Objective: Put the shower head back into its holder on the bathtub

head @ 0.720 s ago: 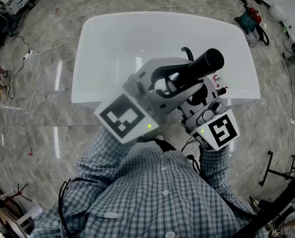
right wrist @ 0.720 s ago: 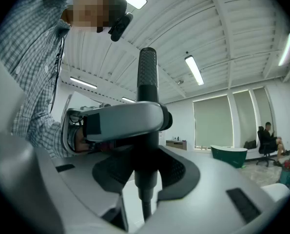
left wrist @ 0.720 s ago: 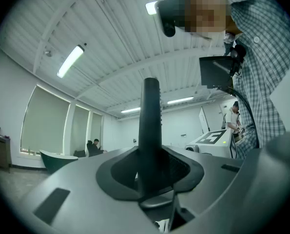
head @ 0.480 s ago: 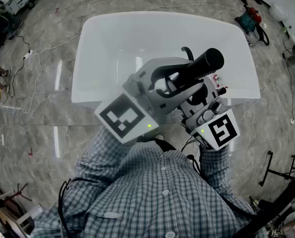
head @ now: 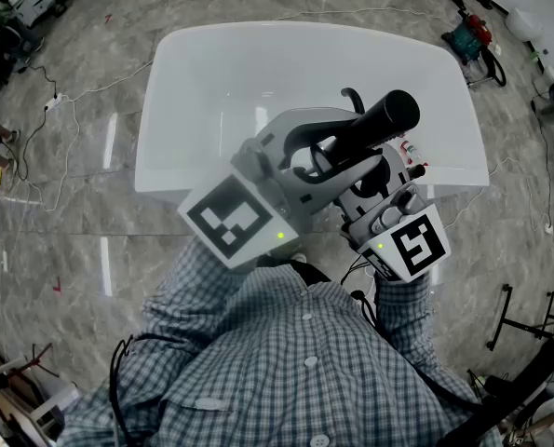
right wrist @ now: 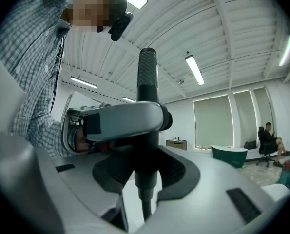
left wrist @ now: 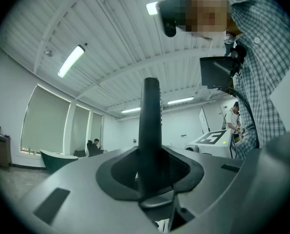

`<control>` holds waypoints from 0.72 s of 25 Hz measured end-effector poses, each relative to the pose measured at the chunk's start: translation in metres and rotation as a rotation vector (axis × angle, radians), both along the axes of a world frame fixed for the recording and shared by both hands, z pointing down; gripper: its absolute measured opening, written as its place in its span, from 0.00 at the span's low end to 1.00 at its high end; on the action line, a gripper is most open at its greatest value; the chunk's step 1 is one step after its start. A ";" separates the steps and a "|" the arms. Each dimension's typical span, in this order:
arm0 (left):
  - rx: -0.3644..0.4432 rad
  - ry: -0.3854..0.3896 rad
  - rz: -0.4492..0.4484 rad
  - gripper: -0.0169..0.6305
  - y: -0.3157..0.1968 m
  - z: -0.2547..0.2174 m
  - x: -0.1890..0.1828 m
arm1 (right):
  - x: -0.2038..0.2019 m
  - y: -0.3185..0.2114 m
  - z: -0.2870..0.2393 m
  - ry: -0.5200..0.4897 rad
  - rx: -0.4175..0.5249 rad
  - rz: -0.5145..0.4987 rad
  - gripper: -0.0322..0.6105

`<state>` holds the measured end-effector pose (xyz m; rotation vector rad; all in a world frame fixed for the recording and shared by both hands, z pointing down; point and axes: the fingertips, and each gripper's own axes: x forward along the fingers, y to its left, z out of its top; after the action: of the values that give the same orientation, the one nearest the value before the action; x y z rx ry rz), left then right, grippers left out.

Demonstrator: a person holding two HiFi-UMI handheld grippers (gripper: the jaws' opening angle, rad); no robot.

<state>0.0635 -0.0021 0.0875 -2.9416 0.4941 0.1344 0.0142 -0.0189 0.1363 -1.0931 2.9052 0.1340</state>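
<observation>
Showing only overhead: bathtub [head: 239, 73] under shower head [head: 381, 122].

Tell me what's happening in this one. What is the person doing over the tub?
A person in a checked shirt stands at a white bathtub with a handheld gripper in each hand. Both the left gripper and the right gripper are closed on the handle of the black shower head, the left one farther up it. The shower head is held in front of the chest above the tub's near rim, not yet in its holder, which I cannot pick out here.
</observation>
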 end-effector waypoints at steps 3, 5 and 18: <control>-0.003 0.006 0.001 0.24 0.001 -0.002 -0.001 | -0.001 0.001 -0.002 0.003 0.003 -0.003 0.26; -0.002 0.004 0.003 0.24 0.001 -0.002 0.000 | -0.001 0.002 -0.002 0.008 0.008 -0.005 0.26; -0.008 -0.007 0.004 0.24 0.000 0.000 0.002 | 0.002 0.000 0.000 0.011 0.004 0.001 0.26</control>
<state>0.0654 -0.0024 0.0875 -2.9494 0.4893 0.1226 0.0159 -0.0190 0.1359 -1.0970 2.9123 0.1466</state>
